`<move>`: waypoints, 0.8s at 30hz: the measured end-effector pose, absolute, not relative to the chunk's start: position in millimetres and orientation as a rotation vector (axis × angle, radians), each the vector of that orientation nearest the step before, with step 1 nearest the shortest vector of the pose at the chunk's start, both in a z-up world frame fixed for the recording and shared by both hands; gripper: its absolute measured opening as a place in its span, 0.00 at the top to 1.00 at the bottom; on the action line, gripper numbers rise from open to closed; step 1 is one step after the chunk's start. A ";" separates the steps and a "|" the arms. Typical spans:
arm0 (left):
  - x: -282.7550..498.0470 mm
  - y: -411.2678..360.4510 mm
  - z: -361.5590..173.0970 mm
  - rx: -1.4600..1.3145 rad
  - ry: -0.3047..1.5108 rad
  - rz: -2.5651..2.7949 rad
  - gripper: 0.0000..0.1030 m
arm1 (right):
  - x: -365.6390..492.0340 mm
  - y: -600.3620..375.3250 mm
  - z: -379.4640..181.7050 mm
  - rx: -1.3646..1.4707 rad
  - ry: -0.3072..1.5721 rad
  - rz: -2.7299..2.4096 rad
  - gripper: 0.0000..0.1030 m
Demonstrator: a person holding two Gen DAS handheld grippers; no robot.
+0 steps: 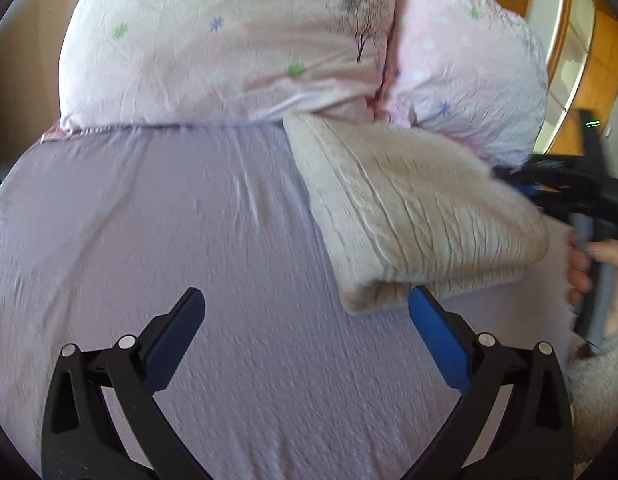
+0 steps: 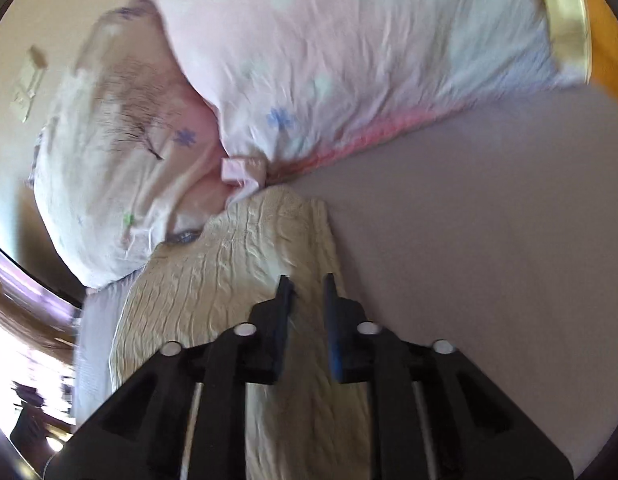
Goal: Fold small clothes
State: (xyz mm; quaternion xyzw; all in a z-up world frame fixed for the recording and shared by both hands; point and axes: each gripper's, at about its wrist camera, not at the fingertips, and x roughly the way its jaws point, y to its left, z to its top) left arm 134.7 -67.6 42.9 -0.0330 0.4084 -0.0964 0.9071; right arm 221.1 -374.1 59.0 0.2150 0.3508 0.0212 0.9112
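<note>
Left wrist view: left hand-held gripper (image 1: 305, 300) spread wide and empty, just off the near fold of the cream ribbed-knit garment (image 1: 421, 216), likely freed after a fold. Right hand-held gripper (image 2: 307, 280) sits nearly closed on that garment's edge, apparently pinching it to carry. Soft, crinkled and thick, it lies doubled on the lilac bedsheet (image 1: 189, 240) below pink floral pillows (image 1: 229, 40).

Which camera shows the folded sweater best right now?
Left wrist: the sweater shows whole, folded on the sheet. Right wrist shows only part of it, blurred, behind the right tongs.
</note>
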 end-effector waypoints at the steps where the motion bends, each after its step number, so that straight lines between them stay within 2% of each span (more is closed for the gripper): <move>1: 132.2 -69.7 40.5 -0.065 0.841 -0.197 0.02 | 201.8 -380.2 63.6 0.421 0.678 0.033 0.07; 3: 127.4 -74.5 35.2 -0.046 0.843 -0.183 0.02 | 168.3 -384.7 65.7 0.384 0.602 0.073 0.06; 5: 124.8 -79.9 30.1 -0.015 0.856 -0.175 0.02 | 145.3 -381.2 58.3 0.304 0.641 0.046 0.01; 8: 121.1 -86.3 25.0 0.017 0.868 -0.192 0.02 | 127.0 -364.4 39.2 0.215 0.720 0.032 0.01; 14: 126.3 -91.4 15.2 0.053 0.917 -0.166 0.02 | 125.3 -312.7 4.5 0.051 0.804 0.103 0.01; 24: 124.9 -93.3 13.5 0.094 0.930 -0.148 0.02 | 125.1 -286.1 -6.3 -0.008 0.848 0.088 0.01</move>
